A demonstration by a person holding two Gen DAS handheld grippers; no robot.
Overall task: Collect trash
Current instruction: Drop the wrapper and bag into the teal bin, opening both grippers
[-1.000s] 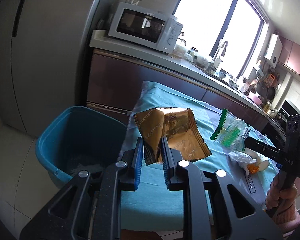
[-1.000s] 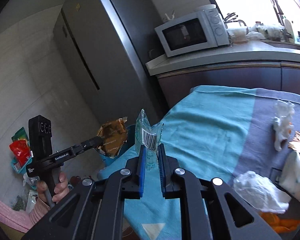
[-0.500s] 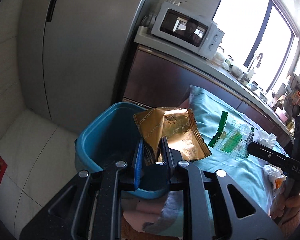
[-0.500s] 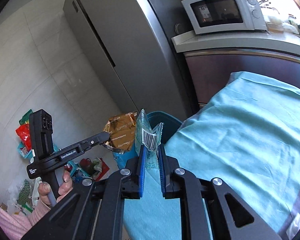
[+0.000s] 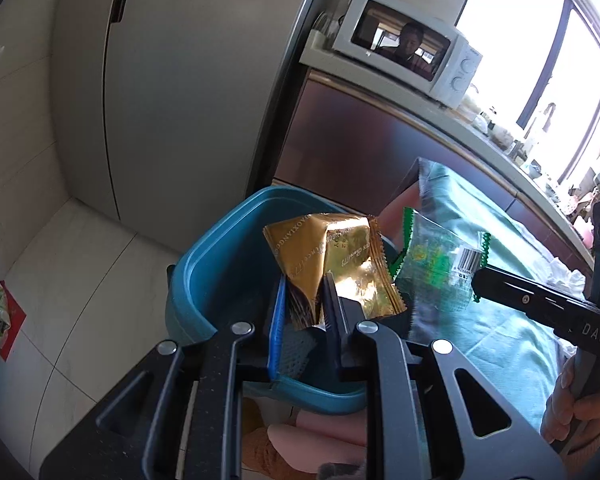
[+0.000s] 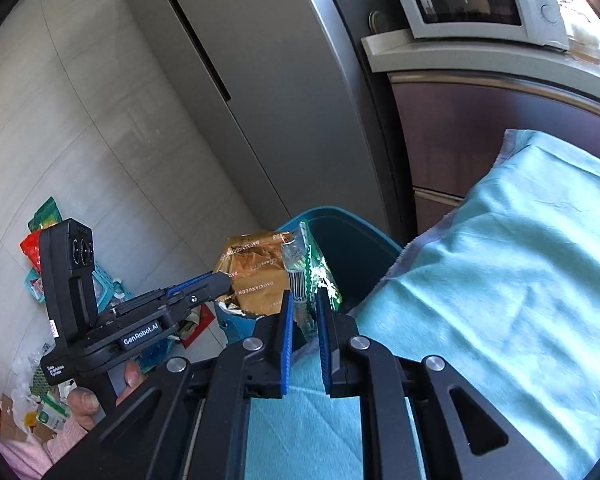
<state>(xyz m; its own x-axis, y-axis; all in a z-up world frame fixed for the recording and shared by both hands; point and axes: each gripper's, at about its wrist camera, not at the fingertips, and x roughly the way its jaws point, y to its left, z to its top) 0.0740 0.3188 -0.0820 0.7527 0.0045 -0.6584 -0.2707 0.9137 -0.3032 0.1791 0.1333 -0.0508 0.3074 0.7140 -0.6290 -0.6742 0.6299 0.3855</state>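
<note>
My left gripper point(image 5: 304, 300) is shut on a crumpled gold snack wrapper point(image 5: 332, 256) and holds it over the open blue trash bin point(image 5: 220, 264). My right gripper point(image 6: 303, 312) is shut on a clear wrapper with green zigzag edges and a barcode point(image 6: 304, 272), held at the bin's rim point(image 6: 340, 216) beside the gold wrapper point(image 6: 256, 276). The clear wrapper also shows in the left wrist view point(image 5: 440, 264), pinched by the right gripper point(image 5: 476, 280). The left gripper shows in the right wrist view point(image 6: 224, 280).
The bin stands on the floor between a tall grey fridge point(image 5: 180, 80) and a table under a teal cloth point(image 6: 520, 280). A white microwave point(image 5: 412, 60) sits on the counter behind. Crumpled white tissue point(image 5: 564, 276) lies on the cloth. Loose packaging lies on the floor point(image 6: 40, 248).
Both grippers have swung left, away from the table, carrying their wrappers to the blue bin. The two wrappers now hang close together over the bin's opening.
</note>
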